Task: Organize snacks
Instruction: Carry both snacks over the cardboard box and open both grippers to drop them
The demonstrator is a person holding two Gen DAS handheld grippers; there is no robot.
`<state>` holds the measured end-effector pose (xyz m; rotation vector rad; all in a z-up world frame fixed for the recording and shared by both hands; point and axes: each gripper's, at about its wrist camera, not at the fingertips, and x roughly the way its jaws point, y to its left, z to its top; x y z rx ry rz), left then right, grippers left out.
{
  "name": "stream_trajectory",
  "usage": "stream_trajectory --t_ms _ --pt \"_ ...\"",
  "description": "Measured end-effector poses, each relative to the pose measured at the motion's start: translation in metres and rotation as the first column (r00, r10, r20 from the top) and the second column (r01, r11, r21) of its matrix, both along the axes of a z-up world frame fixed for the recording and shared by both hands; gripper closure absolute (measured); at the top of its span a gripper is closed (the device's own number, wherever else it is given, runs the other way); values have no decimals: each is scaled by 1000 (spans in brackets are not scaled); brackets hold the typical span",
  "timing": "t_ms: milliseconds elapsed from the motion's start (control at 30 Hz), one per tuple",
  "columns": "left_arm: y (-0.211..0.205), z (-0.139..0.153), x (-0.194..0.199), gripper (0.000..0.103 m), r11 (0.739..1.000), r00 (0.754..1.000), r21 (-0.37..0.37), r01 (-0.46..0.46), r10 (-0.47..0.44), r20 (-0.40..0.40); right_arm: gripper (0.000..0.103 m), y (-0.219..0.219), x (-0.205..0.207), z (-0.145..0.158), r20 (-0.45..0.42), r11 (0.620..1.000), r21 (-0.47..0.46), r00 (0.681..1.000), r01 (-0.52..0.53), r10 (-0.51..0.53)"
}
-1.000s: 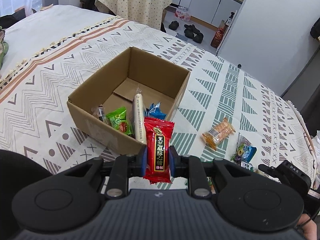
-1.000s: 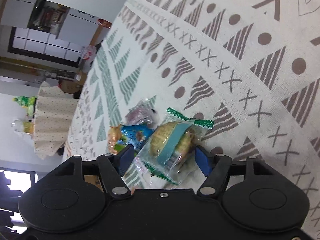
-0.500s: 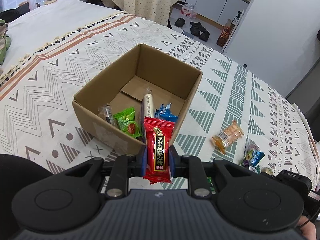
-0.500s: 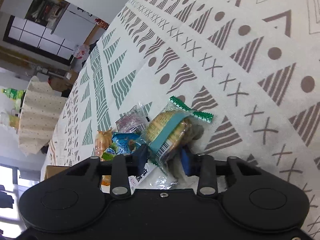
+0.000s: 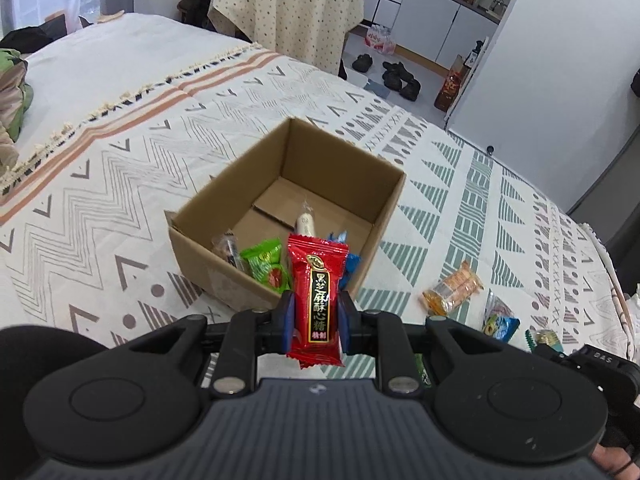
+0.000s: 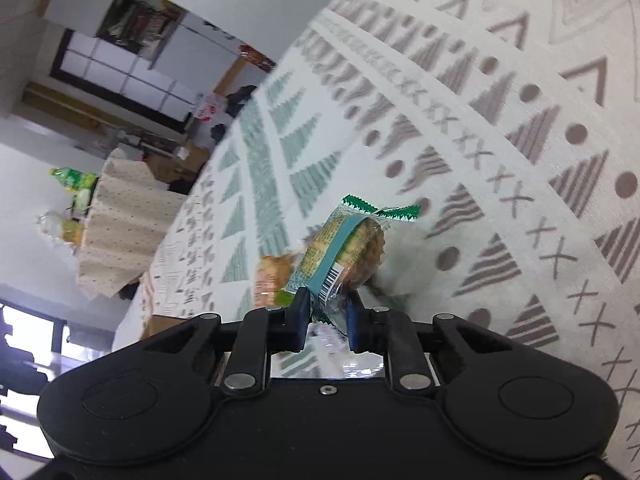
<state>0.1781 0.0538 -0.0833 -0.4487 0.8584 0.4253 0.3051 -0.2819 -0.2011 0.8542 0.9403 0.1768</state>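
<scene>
Setting: a lived-in home, bedroom open to a kitchenette. Evidence: bed under a patterned bedspread (image 5: 120, 152) filling the frame's middle; cloth-draped table (image 5: 280, 8) at top centre; white kitchen cabinets (image 5: 452, 28) upper right; shoes (image 5: 396, 76) on the floor below them.

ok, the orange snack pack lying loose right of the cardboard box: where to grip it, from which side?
Grip the orange snack pack across its narrow middle, coming from above. It lies flat and diagonal on the patterned bedspread, clear of the cardboard box, so turn the fingers square to its long axis.

Patterned bedspread (image 5: 120, 168), dotted tablecloth (image 5: 288, 12), dark shoes (image 5: 394, 74) beyond.
</scene>
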Motion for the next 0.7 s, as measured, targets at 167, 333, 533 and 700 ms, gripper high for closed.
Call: stream_trajectory --t_ms 167,333,533,700 --pt "8 11 -2 82 1000 1000 22 -22 21 20 85 12 0 18 74 998 17 995 -64 63" --pt "17 16 0 82 999 999 28 -32 31 32 85 27 -1 32 136 990 30 982 -137 131" --pt "32 16 6 82 998 998 23 -53 52 45 85 49 -6 48 222 971 38 949 -238 224" --pt "45 14 13 82 999 997 15 -53 52 50 85 72 -13 61 299 954 -8 910 -301 289"
